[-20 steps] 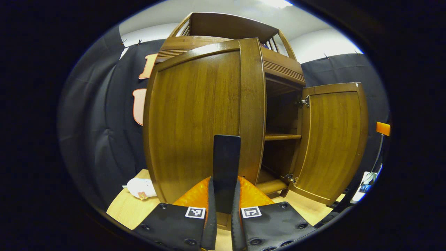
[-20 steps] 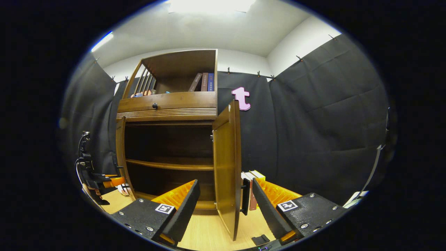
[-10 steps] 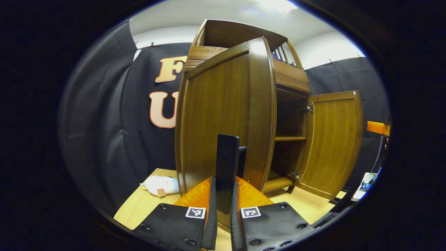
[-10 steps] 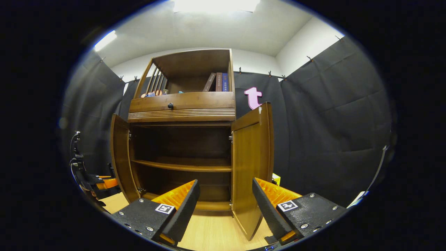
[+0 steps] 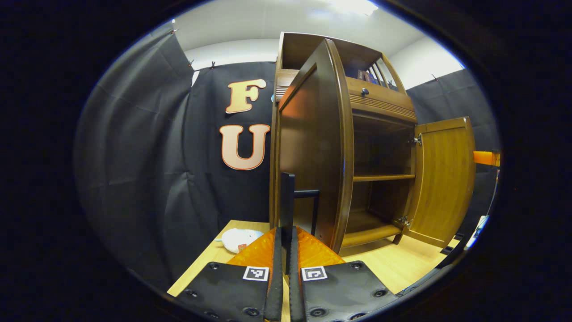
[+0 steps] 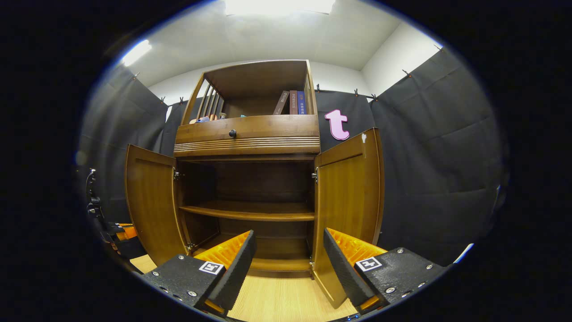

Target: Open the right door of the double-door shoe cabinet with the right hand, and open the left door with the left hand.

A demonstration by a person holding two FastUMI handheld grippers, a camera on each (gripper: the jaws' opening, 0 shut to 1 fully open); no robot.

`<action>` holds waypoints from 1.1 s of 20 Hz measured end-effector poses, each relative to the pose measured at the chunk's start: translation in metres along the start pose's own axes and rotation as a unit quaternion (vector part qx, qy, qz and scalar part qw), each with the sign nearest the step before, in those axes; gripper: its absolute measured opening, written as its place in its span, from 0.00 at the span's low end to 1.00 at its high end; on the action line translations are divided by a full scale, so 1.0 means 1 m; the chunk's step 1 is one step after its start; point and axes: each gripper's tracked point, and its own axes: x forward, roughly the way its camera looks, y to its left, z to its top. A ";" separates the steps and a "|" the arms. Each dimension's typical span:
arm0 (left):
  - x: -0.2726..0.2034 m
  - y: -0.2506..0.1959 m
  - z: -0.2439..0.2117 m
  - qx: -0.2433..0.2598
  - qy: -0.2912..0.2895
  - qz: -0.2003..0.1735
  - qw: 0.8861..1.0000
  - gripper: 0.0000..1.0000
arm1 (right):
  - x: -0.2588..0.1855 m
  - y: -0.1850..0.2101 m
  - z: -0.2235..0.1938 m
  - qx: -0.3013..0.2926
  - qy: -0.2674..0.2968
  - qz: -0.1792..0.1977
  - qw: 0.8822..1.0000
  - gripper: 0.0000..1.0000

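Wooden double-door shoe cabinet point(image 6: 250, 134) stands on a light desk point(image 6: 272, 304) against black cloth, both doors swung open. From left to right in the right gripper view: the left gripper point(image 6: 123, 232) shows at the far left edge beside the left door point(image 6: 149, 201), which stands wide open; the interior shelf point(image 6: 246, 210) is bare; the right door point(image 6: 346, 192) is open, its inner face turned to the camera. The right gripper point(image 6: 286, 264) hangs in front of the cabinet with its jaws spread wide, holding nothing and touching neither door.

In the left gripper view, a white soft object point(image 5: 239, 239) lies on the desk at the left. The left gripper point(image 5: 286, 250) has its fingers closed nearly flat together on the black handle point(image 5: 290, 201) of the left door point(image 5: 313, 152), seen edge-on. Further right, the right door point(image 5: 442, 174) stands open.
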 end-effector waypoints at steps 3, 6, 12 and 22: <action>-0.003 0.008 -0.001 0.002 0.002 0.001 1.000 0.13 | 0.002 0.008 -0.001 -0.003 0.001 0.003 1.000 0.98; -0.005 0.017 0.000 0.001 0.002 0.002 1.000 0.13 | 0.005 0.015 -0.002 0.001 0.002 0.007 1.000 0.98; -0.006 0.038 -0.002 0.004 0.003 0.008 1.000 0.13 | 0.011 0.027 -0.006 0.000 0.008 0.014 1.000 0.98; -0.012 0.080 0.000 -0.019 0.004 0.018 1.000 0.11 | 0.024 0.036 -0.016 -0.004 0.019 0.017 1.000 0.98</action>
